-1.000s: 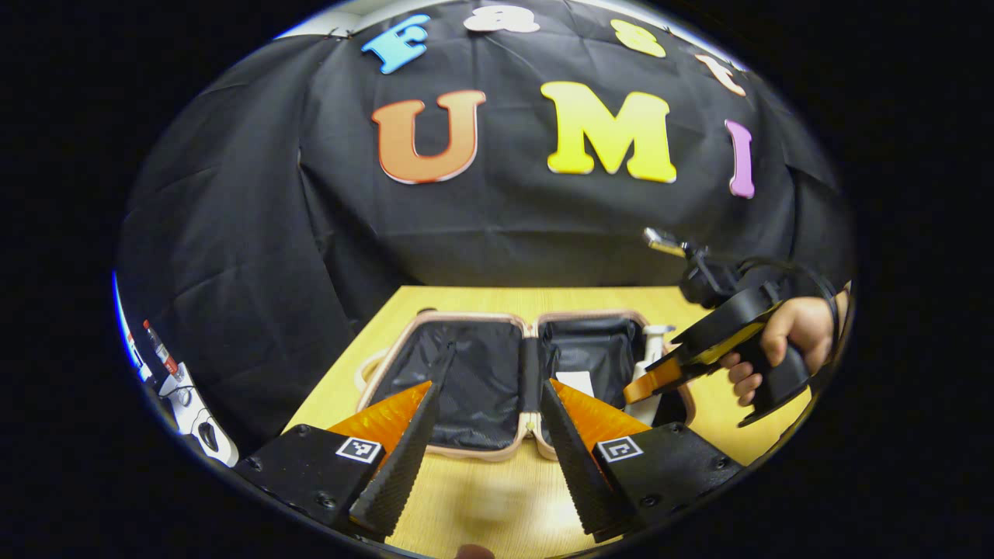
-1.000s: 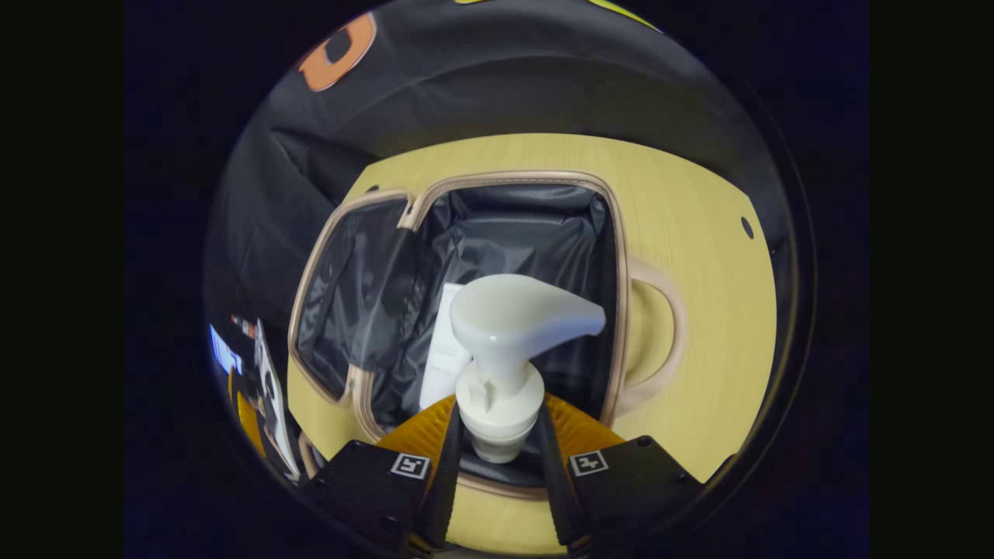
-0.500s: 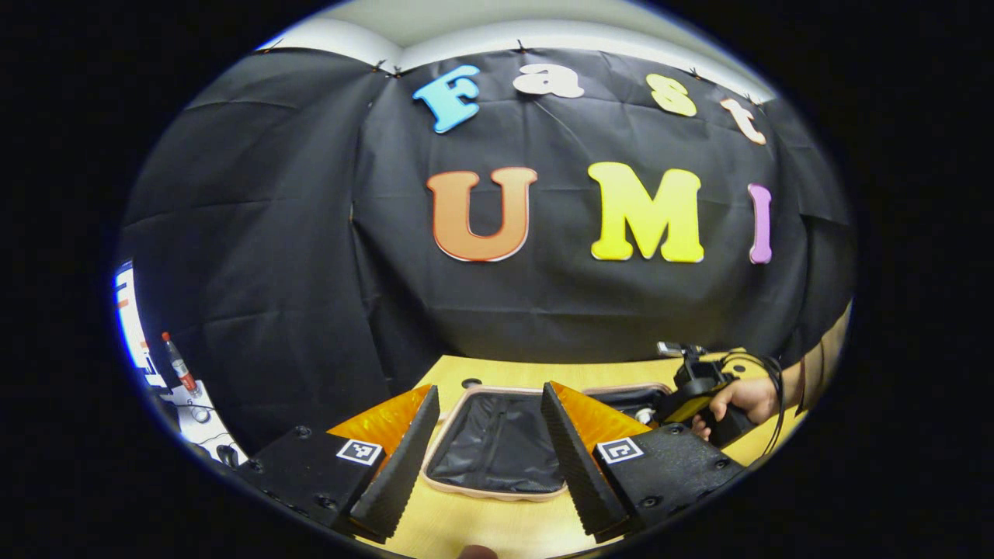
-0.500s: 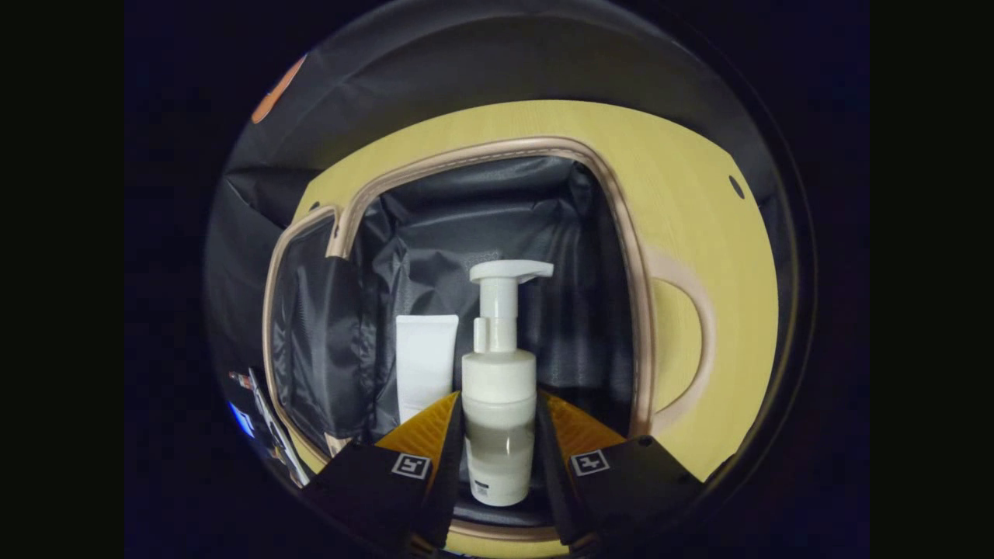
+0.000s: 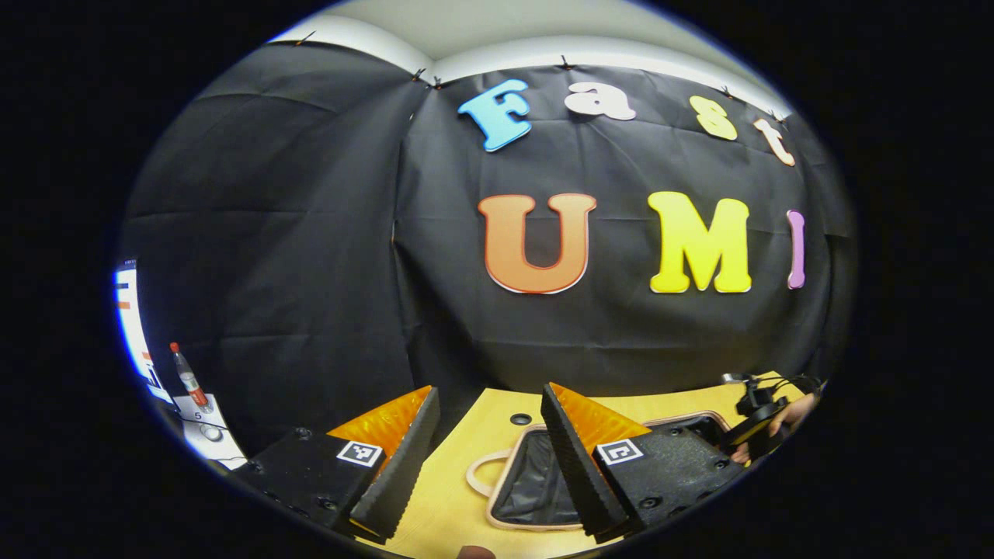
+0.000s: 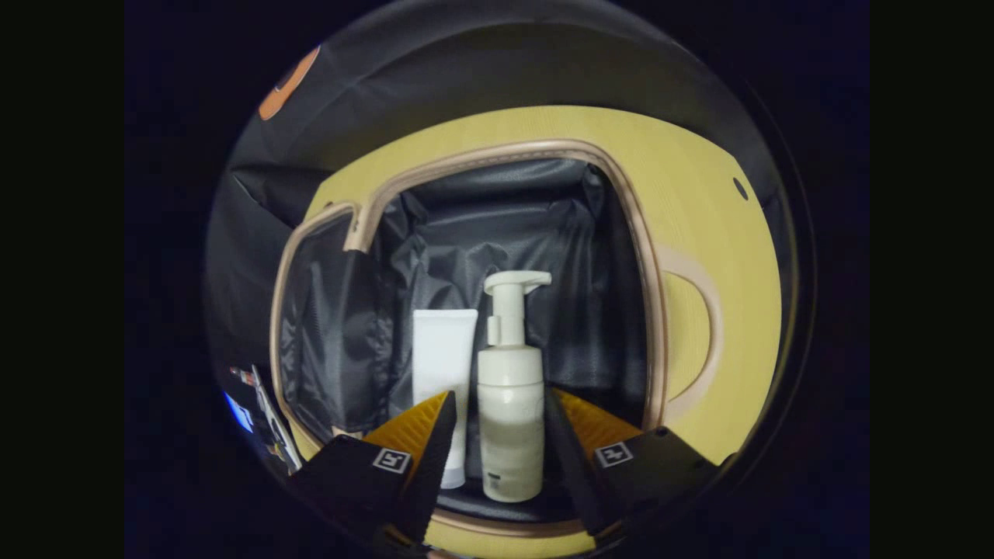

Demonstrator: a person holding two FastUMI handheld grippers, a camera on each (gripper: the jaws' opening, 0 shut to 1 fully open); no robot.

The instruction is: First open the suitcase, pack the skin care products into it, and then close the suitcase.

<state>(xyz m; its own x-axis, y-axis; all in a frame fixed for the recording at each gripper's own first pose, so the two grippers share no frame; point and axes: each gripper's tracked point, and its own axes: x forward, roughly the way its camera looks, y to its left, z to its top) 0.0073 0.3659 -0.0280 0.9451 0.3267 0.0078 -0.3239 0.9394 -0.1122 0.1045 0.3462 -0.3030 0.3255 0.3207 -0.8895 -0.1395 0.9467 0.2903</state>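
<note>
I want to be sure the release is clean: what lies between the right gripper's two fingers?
In the right gripper view, the pump bottle lies between the right gripper fingers, gaps either side, beside the white tube in the suitcase.

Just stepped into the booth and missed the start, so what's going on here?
A person with a gripper in each hand is packing skin care products into an open suitcase on a wooden table. A white pump bottle and a white tube lie side by side in its black-lined compartment. The right gripper is open, its fingers either side of the bottle without pressing it. The left gripper is open and empty, raised near the case's other half. The case isn't closed yet.
</note>
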